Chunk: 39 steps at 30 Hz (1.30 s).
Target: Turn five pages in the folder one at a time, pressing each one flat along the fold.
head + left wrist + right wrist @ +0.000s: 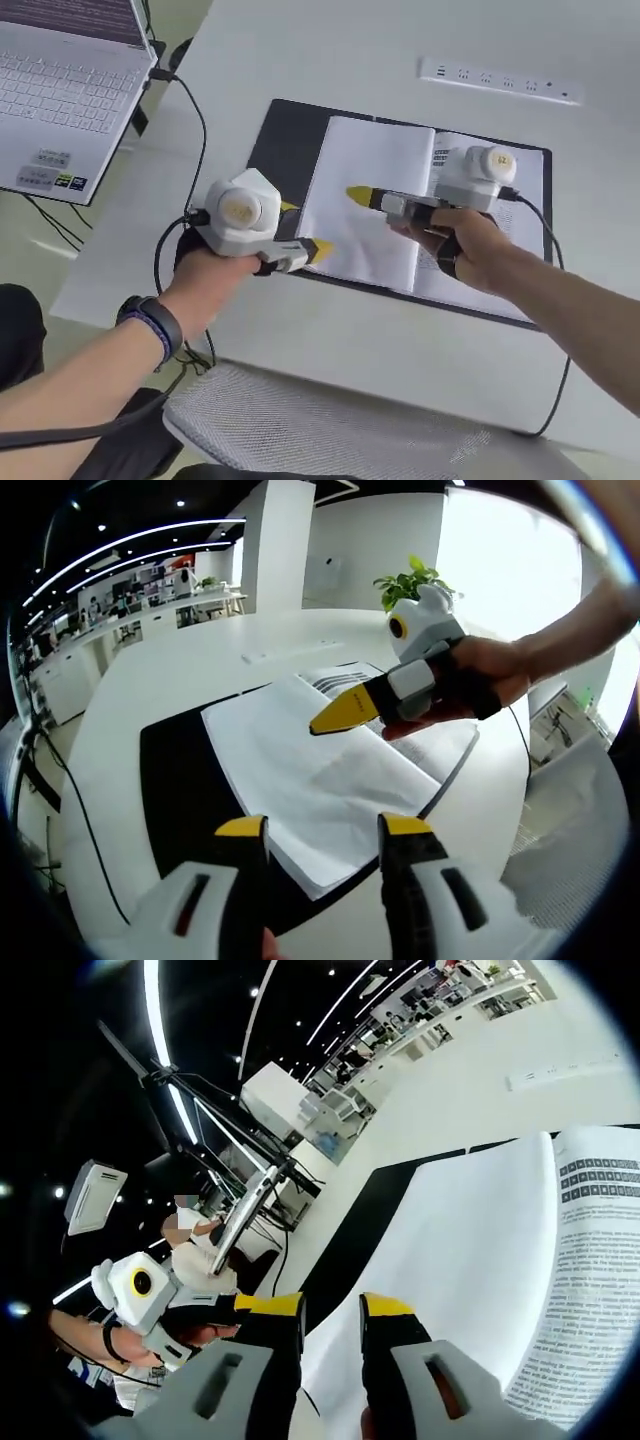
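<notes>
A black folder (pixel 285 150) lies open on the white table. Its left page (pixel 370 160) is blank and its right page (pixel 528 200) carries printed text. My right gripper (pixel 358 195) points left, low over the blank page (pixel 450 1250); its jaws stand a narrow gap apart with nothing between them (pixel 328 1305). My left gripper (pixel 318 250) hovers at the folder's near left edge, jaws wide open and empty (pixel 322 827). In the left gripper view the right gripper (pixel 340 715) hangs just above the page (pixel 290 770). Whether it touches the paper I cannot tell.
A laptop (pixel 60 90) sits at the table's far left with cables (pixel 195 120) running down beside the folder. A white power strip (pixel 500 80) lies beyond the folder. A mesh chair seat (pixel 330 420) sits below the table's near edge.
</notes>
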Motion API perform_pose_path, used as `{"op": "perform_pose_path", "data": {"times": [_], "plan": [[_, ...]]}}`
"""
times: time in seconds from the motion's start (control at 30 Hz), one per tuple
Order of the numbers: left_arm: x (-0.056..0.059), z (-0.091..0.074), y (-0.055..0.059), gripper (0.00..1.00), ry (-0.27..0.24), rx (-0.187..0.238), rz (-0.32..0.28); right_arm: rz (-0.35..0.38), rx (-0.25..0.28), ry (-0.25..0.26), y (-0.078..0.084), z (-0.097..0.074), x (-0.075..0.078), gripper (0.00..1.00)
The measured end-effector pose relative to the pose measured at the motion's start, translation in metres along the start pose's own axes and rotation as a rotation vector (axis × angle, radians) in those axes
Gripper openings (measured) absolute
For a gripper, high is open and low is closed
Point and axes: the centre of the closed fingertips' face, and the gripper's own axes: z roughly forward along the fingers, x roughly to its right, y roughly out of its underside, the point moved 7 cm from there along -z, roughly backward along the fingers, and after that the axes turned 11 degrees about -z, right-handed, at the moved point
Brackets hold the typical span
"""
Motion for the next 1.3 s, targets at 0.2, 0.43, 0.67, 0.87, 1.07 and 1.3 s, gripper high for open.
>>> {"op": "perform_pose_path", "data": {"times": [0.2,0.43,0.67,0.87,1.07,1.3], "plan": [[-0.001,0.01,0.009,0.34,-0.004,-0.033,0.013,-0.004,0.006,0.007,0.004,-0.011,0.001,0.19],[-0.004,0.02,0.025,0.28,-0.018,-0.082,0.015,-0.027,0.013,0.017,0.005,-0.025,0.002,0.18],[-0.008,0.027,0.045,0.24,-0.065,-0.139,0.05,-0.041,-0.001,0.032,0.01,-0.039,0.012,0.17],[-0.007,0.024,0.043,0.24,-0.069,-0.125,0.066,-0.042,-0.005,0.048,0.01,-0.047,0.023,0.16],[-0.007,0.024,0.042,0.24,-0.069,-0.126,0.06,-0.056,-0.01,0.061,0.0,-0.051,0.039,0.16],[-0.008,0.023,0.042,0.23,-0.066,-0.127,0.048,-0.062,0.001,0.08,-0.015,-0.05,0.062,0.12]]}}
